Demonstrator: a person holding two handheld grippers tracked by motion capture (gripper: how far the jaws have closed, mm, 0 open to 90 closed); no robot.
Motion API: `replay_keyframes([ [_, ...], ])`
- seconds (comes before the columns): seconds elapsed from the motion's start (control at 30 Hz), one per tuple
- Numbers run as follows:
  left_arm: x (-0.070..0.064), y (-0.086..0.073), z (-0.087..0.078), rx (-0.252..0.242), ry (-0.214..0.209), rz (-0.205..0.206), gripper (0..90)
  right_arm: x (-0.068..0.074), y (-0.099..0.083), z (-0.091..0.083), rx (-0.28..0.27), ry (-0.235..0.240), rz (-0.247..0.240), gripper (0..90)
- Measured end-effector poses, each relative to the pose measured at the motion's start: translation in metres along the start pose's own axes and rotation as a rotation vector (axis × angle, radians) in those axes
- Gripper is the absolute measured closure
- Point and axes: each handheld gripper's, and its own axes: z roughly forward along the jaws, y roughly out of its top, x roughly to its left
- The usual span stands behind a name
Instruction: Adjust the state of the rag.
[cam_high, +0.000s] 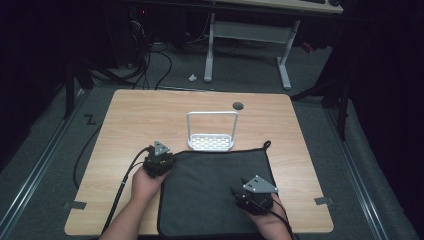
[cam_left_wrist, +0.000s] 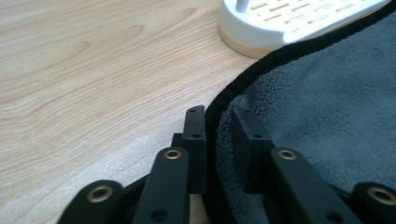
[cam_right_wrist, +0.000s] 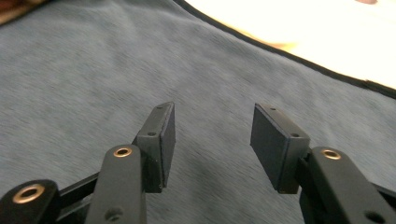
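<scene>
Grey mat (cam_left_wrist: 327, 93): left hand-held gripper (cam_left_wrist: 218, 122) straddles its black edge, narrowly open; right hand-held gripper (cam_right_wrist: 212, 135) wide open above it, empty.

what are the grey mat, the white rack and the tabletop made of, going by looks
Grey mat: soft cloth, likely microfibre or terry; fuzzy matte nap, stitched black edging.
White rack: slotted base looks like smooth moulded plastic; the looped handle may be metal or plastic, hard to tell.
Tabletop: wood or wood-look laminate; light grain pattern, slight sheen.
</scene>
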Motion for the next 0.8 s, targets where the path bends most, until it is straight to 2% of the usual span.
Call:
replay_keyframes([
  [0.03,0.001,0.000,0.000,-0.002,-0.011,-0.009,77.5,0.000,0.000,0.000,0.000,0.000,0.000,50.2],
  [0.07,0.004,0.000,-0.001,0.001,-0.040,-0.026,78.4,0.006,0.003,0.002,-0.008,0.013,-0.008,48.5],
  [0.1,0.007,-0.001,-0.001,-0.001,-0.076,-0.050,78.4,0.006,0.003,0.002,-0.008,0.013,-0.008,48.5],
  [0.13,0.010,-0.002,-0.001,-0.002,-0.103,-0.082,78.5,0.013,0.007,0.004,-0.013,0.021,-0.014,47.8],
  [0.17,0.014,-0.002,-0.002,-0.004,-0.119,-0.111,78.5,0.013,0.007,0.004,-0.013,0.021,-0.014,47.8],
  [0.2,0.018,-0.003,-0.002,-0.007,-0.126,-0.150,78.6,0.021,0.013,0.009,-0.016,0.035,-0.011,45.9],
  [0.23,0.018,-0.003,-0.002,-0.007,-0.126,-0.150,78.6,0.021,0.013,0.009,-0.016,0.035,-0.011,45.9],
  [0.27,0.019,-0.003,-0.002,-0.010,-0.129,-0.169,78.7,0.029,0.017,0.013,-0.014,0.048,-0.023,45.9],
  [0.3,0.019,-0.003,-0.002,-0.010,-0.129,-0.169,78.7,0.029,0.017,0.013,-0.014,0.048,-0.023,45.9],
  [0.33,0.020,-0.004,-0.002,-0.010,-0.130,-0.175,78.7,0.035,0.019,0.015,-0.016,0.050,-0.038,45.9],
  [0.37,0.020,-0.004,-0.002,-0.010,-0.131,-0.177,78.6,0.047,0.023,0.019,-0.015,0.063,-0.069,45.3],
  [0.4,0.020,-0.004,-0.002,-0.008,-0.130,-0.176,78.6,0.047,0.023,0.019,-0.015,0.063,-0.069,45.3],
  [0.43,0.020,-0.004,-0.002,-0.010,-0.130,-0.175,78.6,0.053,0.026,0.021,-0.014,0.069,-0.081,45.3],
  [0.5,0.020,-0.004,-0.003,-0.012,-0.131,-0.172,78.6,0.064,0.030,0.026,-0.014,0.097,-0.101,45.4],
  [0.53,0.020,-0.004,-0.003,-0.015,-0.130,-0.175,78.6,0.076,0.033,0.032,-0.006,0.118,-0.126,45.6],
  [0.57,0.021,-0.004,-0.003,-0.017,-0.130,-0.180,78.6,0.076,0.033,0.032,-0.006,0.118,-0.126,45.6],
  [0.6,0.021,-0.004,-0.003,-0.020,-0.131,-0.187,78.6,0.082,0.035,0.035,-0.004,0.125,-0.138,45.6],
  [0.63,0.022,-0.004,-0.004,-0.021,-0.133,-0.191,78.3,0.094,0.039,0.041,0.006,0.146,-0.153,46.0],
  [0.67,0.022,-0.005,-0.004,-0.033,-0.133,-0.199,78.3,0.100,0.040,0.043,0.010,0.161,-0.161,46.2],
  [0.7,0.022,-0.005,-0.004,-0.033,-0.133,-0.199,78.2,0.100,0.040,0.043,0.010,0.161,-0.161,46.2],
  [0.73,0.023,-0.006,-0.005,-0.039,-0.137,-0.206,78.2,0.113,0.044,0.049,0.025,0.193,-0.164,45.4],
  [0.77,0.023,-0.006,-0.005,-0.039,-0.137,-0.206,78.2,0.113,0.044,0.049,0.025,0.193,-0.164,45.4],
  [0.8,0.024,-0.006,-0.004,-0.038,-0.139,-0.211,78.2,0.120,0.045,0.052,0.031,0.207,-0.170,45.3],
])
